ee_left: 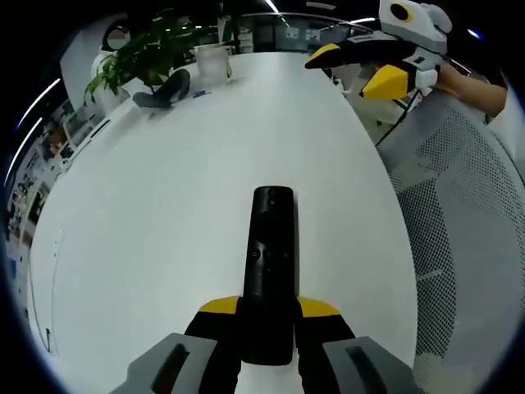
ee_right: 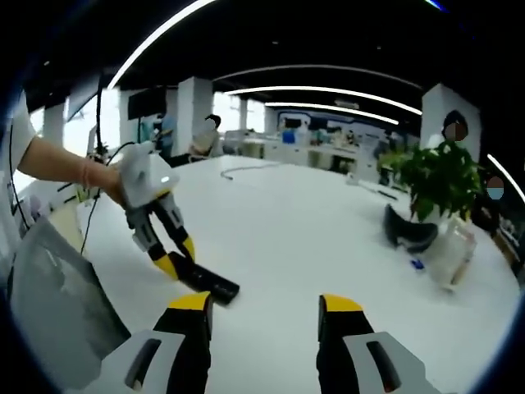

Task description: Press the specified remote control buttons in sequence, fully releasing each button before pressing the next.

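A long black remote control [ee_left: 271,254] lies along the white table [ee_left: 164,213], its near end clamped between my left gripper's [ee_left: 269,309] yellow-tipped jaws. The right gripper view shows the same remote [ee_right: 210,282] at the table's near left, with the left gripper [ee_right: 175,261] shut on its end and a hand holding that gripper. My right gripper [ee_right: 264,305] stands open above the table [ee_right: 312,230], right of the remote and apart from it, nothing between its fingers. The right gripper [ee_left: 358,69] also hangs open over the table's far right edge.
A potted plant [ee_left: 148,49] [ee_right: 439,176], a dark curved object [ee_left: 164,89] [ee_right: 408,232] and a white container [ee_left: 213,61] [ee_right: 453,253] stand at the table's far end. A grey mesh chair [ee_left: 459,213] sits beside the table edge. People sit in the office behind.
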